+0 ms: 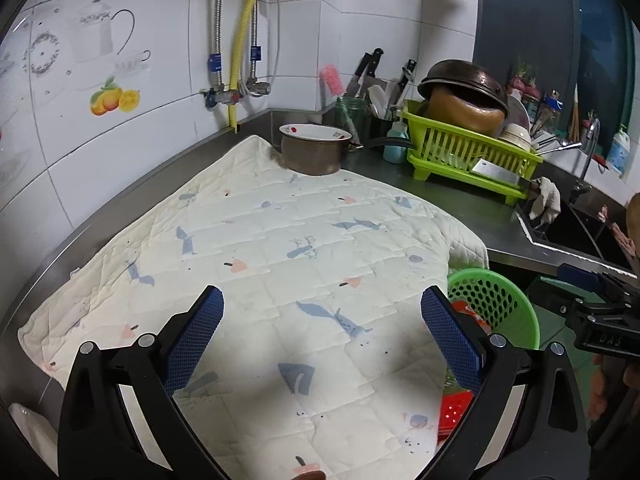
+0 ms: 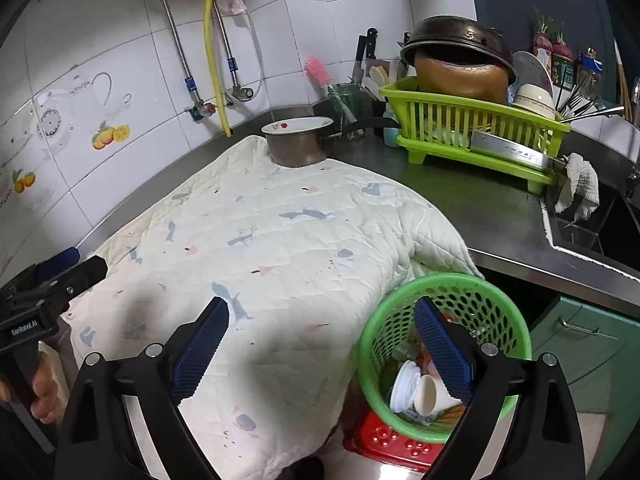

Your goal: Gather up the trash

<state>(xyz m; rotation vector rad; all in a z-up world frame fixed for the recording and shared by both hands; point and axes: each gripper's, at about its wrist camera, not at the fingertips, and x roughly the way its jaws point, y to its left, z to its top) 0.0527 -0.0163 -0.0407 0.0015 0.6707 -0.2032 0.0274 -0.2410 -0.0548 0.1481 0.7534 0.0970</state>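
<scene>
A quilted, cream-coloured cloth (image 1: 280,248), printed with small blue and pink figures, is spread over a brushed steel counter (image 1: 472,216) and is draped over the front edge. Beside that draped edge a round basket of green perforated plastic (image 2: 448,304) is seen, set on something red and moulded (image 2: 384,440) that is largely hidden under it. Inside the basket the trash is gathered: a crushed white paper cup (image 2: 428,394), a white ribbed lid or cup (image 2: 404,388), and further scraps too jumbled to be told apart. The left gripper (image 1: 322,328) is held spread above the cloth, its blue, cross-hatched pads gripping nothing. The right gripper (image 2: 320,344) is likewise held wide apart, one ribbed blue pad over the cloth and the other over the basket, with nothing pinched. In the right wrist view the words "GenRobot.AI" are read on the other tool's black body at the left edge; in the left wrist view only "DAS" can be made out on the tool at the right. At the back a dull metal pot (image 1: 316,152) is stood on the cloth's far corner, and a lime slatted dish rack (image 2: 472,128) is loaded with a dark wok and a cleaver whose blade markings are too blurred to be read.
</scene>
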